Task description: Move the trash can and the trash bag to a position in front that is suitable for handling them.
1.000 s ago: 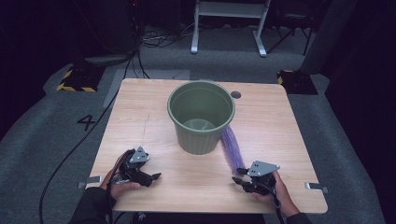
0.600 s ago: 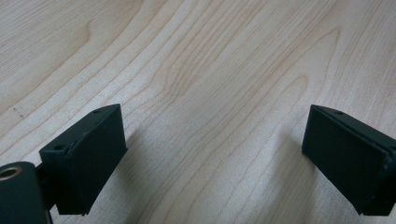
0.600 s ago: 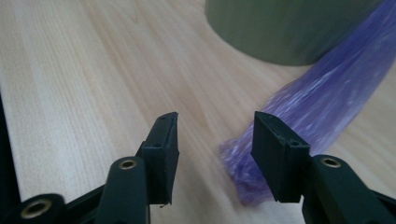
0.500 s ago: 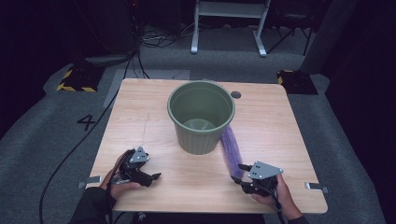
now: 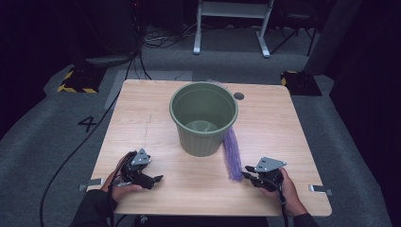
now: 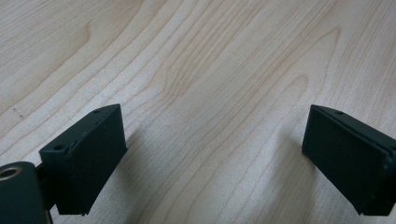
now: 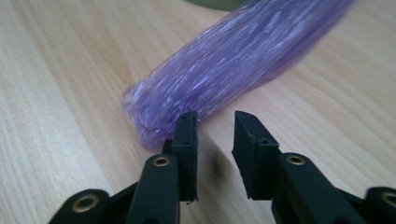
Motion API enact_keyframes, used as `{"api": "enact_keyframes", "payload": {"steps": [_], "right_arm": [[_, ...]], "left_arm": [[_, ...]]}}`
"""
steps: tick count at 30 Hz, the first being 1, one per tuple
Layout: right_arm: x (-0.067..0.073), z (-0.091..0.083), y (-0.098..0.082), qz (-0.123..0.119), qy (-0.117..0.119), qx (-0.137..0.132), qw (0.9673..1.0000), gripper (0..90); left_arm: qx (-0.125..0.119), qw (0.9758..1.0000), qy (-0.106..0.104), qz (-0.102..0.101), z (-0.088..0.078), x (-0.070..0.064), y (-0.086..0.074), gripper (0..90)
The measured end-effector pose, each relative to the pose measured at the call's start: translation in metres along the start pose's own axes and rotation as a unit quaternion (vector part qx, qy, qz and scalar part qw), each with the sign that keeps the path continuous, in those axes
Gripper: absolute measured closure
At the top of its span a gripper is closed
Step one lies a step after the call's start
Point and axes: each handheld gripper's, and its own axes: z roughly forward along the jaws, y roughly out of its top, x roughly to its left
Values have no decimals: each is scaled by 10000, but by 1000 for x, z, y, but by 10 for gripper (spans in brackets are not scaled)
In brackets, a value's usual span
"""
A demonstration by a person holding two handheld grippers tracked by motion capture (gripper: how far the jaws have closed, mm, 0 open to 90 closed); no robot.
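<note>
Purple plastic bag [image 5: 232, 155], rolled into a long bundle, lies flat on the bench [image 5: 156, 109] at about 4 o'clock from the green bin [image 5: 203, 118], its far end touching the bin's base. Right tongs [image 7: 215, 133] sit at the bundle's near end, jaws narrowed but with a gap and nothing between them; they have just been closing. The left jaw touches the film's edge, and the bundle lies off to one side of the gap. Left tongs [image 6: 212, 154] are spread wide over bare wood at 7 o'clock from the bin, holding nothing. Risk, as I judge it: closing from here would catch air or a thin film edge, because the gap is offset; slippery film could then slide out or unroll when lifted.
</note>
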Motion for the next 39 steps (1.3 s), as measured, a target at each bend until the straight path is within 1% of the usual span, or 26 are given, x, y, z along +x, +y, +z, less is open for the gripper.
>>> {"api": "enact_keyframes", "payload": {"steps": [1, 2, 4, 6, 8, 11, 16, 22, 28, 31, 33, 34, 36, 38, 39], "right_arm": [[2, 3, 1, -28, 66, 33, 10000, 744], [5, 6, 2, -33, 136, -25, 9999, 761], [7, 8, 4, -66, 190, -26, 9998, 769], [12, 10, 6, -60, 321, -79, 9994, 778], [15, 11, 7, -95, 399, -100, 9991, 778], [20, 15, 10, -136, 483, -148, 9986, 776], [27, 21, 16, -252, 540, -191, 9980, 775], [33, 27, 22, -310, 637, -241, 9972, 776], [39, 32, 27, -367, 687, -275, 9966, 753], [39, 33, 27, -327, 737, -305, 9963, 711], [39, 32, 26, -321, 755, -300, 9962, 642], [38, 31, 24, -336, 776, -299, 9960, 582], [36, 28, 22, -319, 802, -307, 9958, 524], [30, 21, 17, -218, 816, -375, 9957, 446], [27, 19, 16, -174, 776, -394, 9961, 429]], "left_arm": [[0, 10000, 2, -1, 0, 0, 0, 58], [1, 10000, 3, -1, 0, 0, 0, 58], [-1, 10000, 3, 0, 0, 0, 0, 58], [-1, 10000, 3, 0, 0, 0, 0, 58], [2, 10000, 6, 0, 0, 0, 0, 58], [-1, 10000, 1, -1, 0, 0, 0, 58], [-2, 10000, 0, -1, 0, 0, 0, 58], [-1, 10000, 1, -1, 0, 0, 0, 58], [-2, 10000, 4, 0, 0, 0, 0, 58], [-2, 10000, 3, 0, 0, 0, 0, 58], [-2, 10000, 3, 0, 0, 0, 0, 58], [-1, 10000, 2, 1, 0, 0, 0, 58], [-1, 10000, 2, 0, 0, 0, 0, 58], [-2, 10000, 4, -1, 0, 0, 0, 58], [-2, 10000, 4, -1, 0, 0, 0, 58]]}}
